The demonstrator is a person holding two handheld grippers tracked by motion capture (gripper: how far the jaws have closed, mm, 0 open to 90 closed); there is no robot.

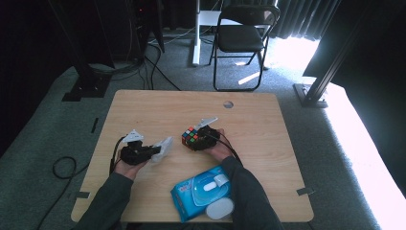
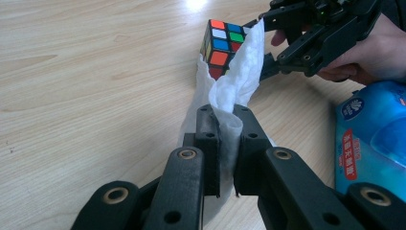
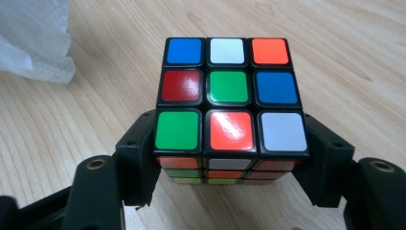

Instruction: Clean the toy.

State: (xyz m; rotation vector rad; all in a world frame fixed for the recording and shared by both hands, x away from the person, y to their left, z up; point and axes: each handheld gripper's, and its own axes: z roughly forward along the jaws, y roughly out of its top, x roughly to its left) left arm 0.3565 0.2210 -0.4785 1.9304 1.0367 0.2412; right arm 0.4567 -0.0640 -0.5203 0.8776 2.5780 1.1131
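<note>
On the wooden surface (image 1: 143,103), left side: left hand-held gripper (image 1: 154,151) is clamped on a white wet wipe (image 2: 237,91), crumpled and limp, standing up from the jaws. Keep that pinch firm, wipe free end toward the cube. Centre: scrambled Rubik's cube (image 3: 229,98), glossy stickers, sits on the wood between the right hand-held gripper (image 3: 230,160) jaws, which bracket its lower sides; contact looks made, so square the grip before wiping. Blue wipes pack (image 1: 201,190) lies near the front edge.

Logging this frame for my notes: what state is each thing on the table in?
Wet wipe: pinched upright in the shut left claw.
Puzzle cube: scrambled, on the table, between the right claw's jaws, which touch its sides.
Wipes pack: lying flat, lid flipped open.
</note>
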